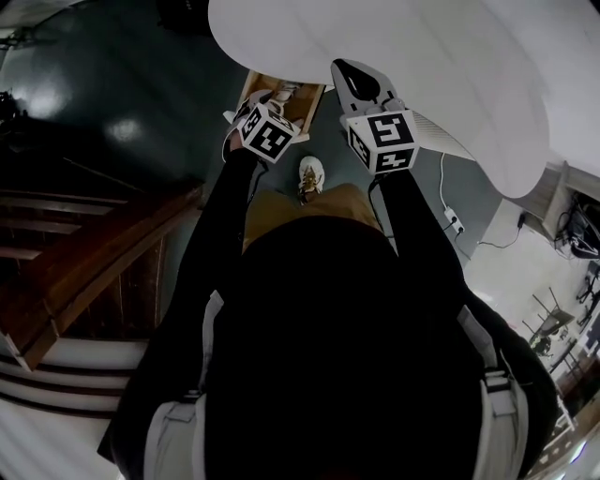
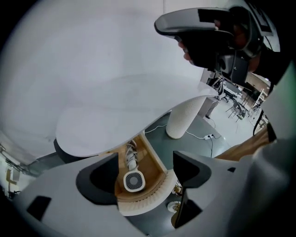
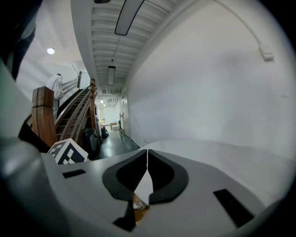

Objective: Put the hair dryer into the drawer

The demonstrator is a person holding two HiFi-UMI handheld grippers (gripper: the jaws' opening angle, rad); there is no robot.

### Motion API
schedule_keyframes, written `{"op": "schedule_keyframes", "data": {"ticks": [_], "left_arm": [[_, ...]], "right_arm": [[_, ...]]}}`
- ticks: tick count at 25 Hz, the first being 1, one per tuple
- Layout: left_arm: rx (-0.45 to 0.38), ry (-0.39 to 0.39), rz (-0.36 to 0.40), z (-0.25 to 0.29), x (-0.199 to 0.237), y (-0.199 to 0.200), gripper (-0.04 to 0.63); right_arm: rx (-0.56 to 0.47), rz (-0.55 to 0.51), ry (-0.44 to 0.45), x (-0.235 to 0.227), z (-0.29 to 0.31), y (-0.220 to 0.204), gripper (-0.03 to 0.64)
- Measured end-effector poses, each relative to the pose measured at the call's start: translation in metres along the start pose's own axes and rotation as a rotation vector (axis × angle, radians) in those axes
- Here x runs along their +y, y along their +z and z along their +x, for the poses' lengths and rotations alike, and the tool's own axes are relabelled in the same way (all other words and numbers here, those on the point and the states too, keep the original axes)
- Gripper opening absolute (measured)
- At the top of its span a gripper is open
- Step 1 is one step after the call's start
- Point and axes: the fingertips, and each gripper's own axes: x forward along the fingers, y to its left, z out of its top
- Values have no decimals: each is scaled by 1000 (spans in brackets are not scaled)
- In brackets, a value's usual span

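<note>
Dryer [image 2: 134,180]: lies in open drawer [image 2: 155,162], clear only in left gripper view.
Left gripper [image 2: 144,172]: jaws spread, empty.
Right gripper [image 3: 147,172]: jaws pressed together, facing wall [image 3: 208,92].

I see a glossy dark grey floor [image 1: 84,103], a brown wooden staircase [image 1: 103,253] on the left, a plain white wall [image 3: 208,83] on the right, and long ceiling strip lights [image 3: 127,14] overhead.

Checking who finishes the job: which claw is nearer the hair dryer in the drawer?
Left. The left claw, open, hangs directly above the hair dryer in the drawer; the right claw, shut, is aside at the table.
</note>
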Motion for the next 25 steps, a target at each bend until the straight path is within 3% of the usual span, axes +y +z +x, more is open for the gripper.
{"op": "schedule_keyframes", "data": {"ticks": [7,12,15,19,25], "left_arm": [[-227,79,-91,-38,20,46,382],[-390,202,-121,-76,39,83,381],[-464,246,-97,-96,42,102,380],[-501,314,25,-119,44,120,381],[-678,337,-19,-164,47,143,380]], "right_arm": [[-61,-8,12,-10,2,22,29],[-102,-38,6,-14,2,44,29],[-124,-46,-7,-16,-2,54,29],[-144,-58,-16,-14,-5,62,29],[-189,-68,-36,-6,-17,74,29]]}}
